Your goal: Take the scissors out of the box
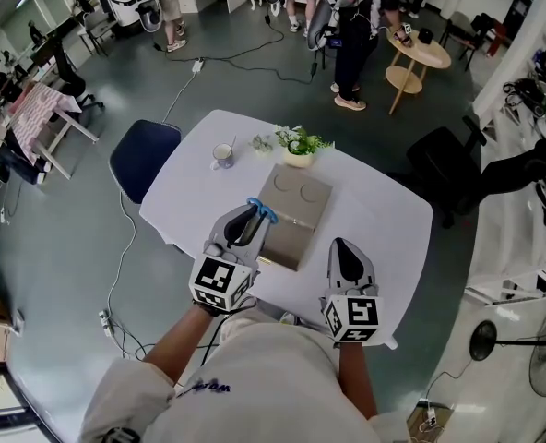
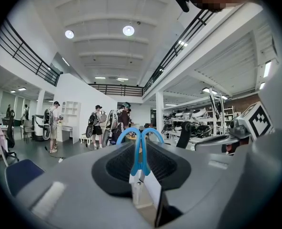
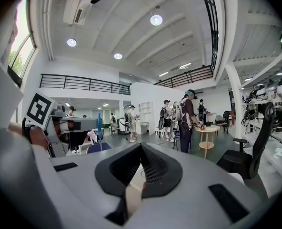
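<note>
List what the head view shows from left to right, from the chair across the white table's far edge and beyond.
blue chair → cup → potted plant → round wooden table

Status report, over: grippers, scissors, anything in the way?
Left gripper shut on scissors, blue handles forward. Right gripper shut, empty. Scissors out of box. Cup and plant beyond box, nothing blocking.
</note>
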Motion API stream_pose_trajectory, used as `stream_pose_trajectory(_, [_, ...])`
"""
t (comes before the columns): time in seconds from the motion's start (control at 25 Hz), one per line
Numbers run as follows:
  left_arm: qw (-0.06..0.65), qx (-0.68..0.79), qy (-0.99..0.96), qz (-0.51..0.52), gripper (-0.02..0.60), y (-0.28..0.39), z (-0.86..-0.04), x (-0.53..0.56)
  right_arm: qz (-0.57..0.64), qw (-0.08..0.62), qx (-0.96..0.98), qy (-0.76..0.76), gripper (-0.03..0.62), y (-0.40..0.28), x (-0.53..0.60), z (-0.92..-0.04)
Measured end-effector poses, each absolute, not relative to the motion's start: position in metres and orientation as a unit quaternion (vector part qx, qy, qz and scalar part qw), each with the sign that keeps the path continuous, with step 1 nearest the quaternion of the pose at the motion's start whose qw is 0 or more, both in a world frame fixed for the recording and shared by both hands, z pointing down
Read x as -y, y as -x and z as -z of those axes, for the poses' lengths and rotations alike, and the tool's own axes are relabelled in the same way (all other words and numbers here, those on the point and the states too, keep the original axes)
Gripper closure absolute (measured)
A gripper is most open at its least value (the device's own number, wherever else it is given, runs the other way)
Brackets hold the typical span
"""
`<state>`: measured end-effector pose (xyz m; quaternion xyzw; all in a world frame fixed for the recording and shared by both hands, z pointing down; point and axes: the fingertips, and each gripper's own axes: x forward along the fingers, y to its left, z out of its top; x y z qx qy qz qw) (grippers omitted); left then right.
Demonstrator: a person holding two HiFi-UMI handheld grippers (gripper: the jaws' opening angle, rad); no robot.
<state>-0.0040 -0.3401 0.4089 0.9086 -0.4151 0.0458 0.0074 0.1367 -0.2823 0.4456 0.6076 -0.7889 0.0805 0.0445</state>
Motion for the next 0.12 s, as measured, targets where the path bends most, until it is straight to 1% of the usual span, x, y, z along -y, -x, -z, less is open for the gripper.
stream_pose_trajectory(0.12, [0.007, 0.411, -0.910, -0.046, 0.497, 0.0006, -0.4094, 0.3399, -0.081, 0.046, 0.790, -0.607, 0.589, -0.1362, 0.2825, -0.4475])
